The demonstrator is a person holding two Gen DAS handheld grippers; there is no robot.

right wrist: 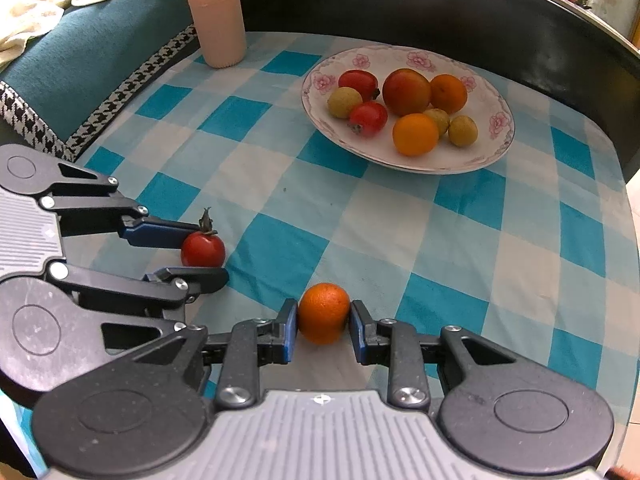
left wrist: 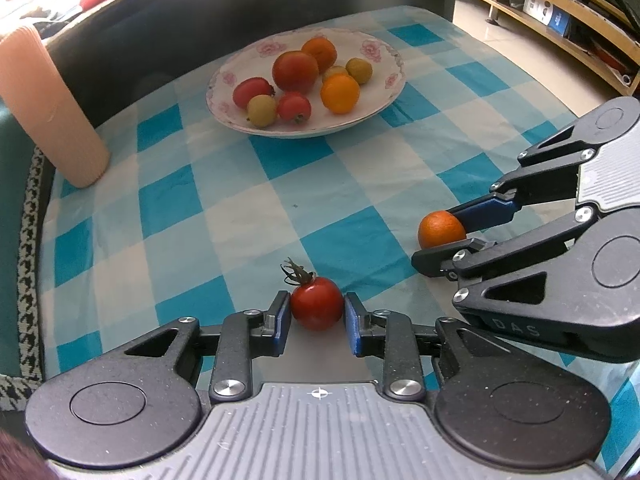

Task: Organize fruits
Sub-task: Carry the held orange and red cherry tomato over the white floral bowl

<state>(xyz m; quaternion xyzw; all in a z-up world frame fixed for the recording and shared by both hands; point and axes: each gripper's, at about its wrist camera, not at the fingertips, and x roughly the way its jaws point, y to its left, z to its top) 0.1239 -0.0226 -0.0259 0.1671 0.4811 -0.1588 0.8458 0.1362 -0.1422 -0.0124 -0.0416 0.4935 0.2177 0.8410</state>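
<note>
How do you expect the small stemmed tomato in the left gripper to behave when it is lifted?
The tomato looks smooth and glossy, so it may slip between the left gripper's flat pads. Its thin skin probably bruises under a hard squeeze. Being round, it would likely roll across the tablecloth if dropped.

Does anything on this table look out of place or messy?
Nothing is spilled or damaged. Only two fruits sit outside the plate: a tomato clamped in the left tool and a small orange clamped in the right tool.

The pink cylinder (right wrist: pixel 216 12) is cut off at the top edge; shelf (left wrist: pixel 560 12) clutter is too blurred to identify
</note>
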